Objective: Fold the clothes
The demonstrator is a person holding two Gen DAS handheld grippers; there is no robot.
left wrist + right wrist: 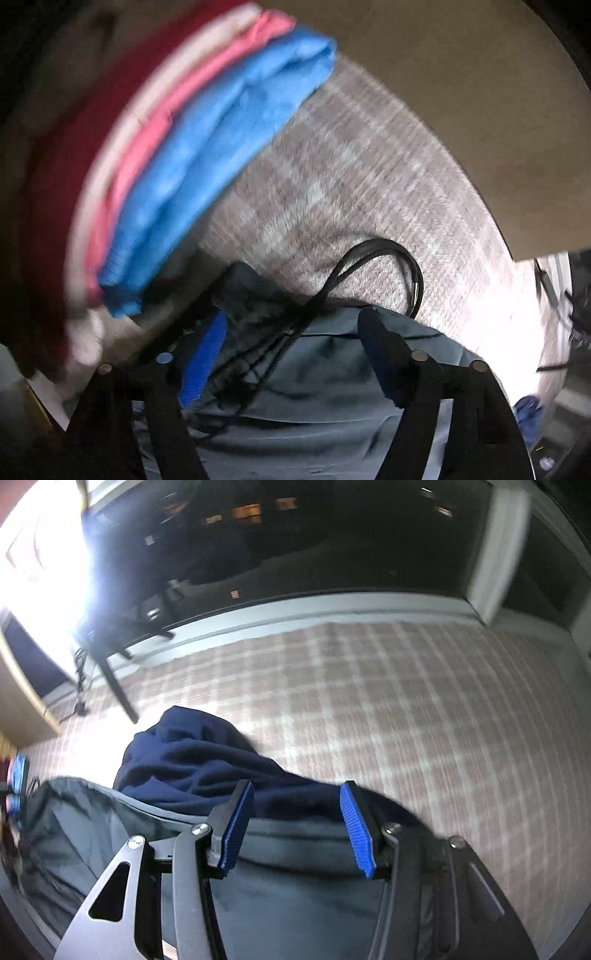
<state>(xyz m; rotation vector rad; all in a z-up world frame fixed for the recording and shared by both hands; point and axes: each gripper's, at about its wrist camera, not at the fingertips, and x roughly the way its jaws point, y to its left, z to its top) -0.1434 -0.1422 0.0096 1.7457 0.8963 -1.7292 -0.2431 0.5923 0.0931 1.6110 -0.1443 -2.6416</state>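
Observation:
A grey-blue garment (314,406) with black drawstring cords (388,254) fills the bottom of the blurred left wrist view. My left gripper (295,332) stands open over it, one finger on each side of the cords. In the right wrist view the same grey garment (295,904) lies under my right gripper (295,788), which is open with nothing pinched between its blue pads (356,830). A crumpled navy garment (192,760) lies just beyond the grey one. A stack of folded clothes (207,155) in dark red, pale pink, pink and blue sits at the left.
Plaid pink-and-white carpet (406,701) spreads beyond the garments. A beige panel (461,92) stands at the upper right of the left wrist view. A dark table leg (118,690) and cables are at the left, with dark windows (295,535) behind.

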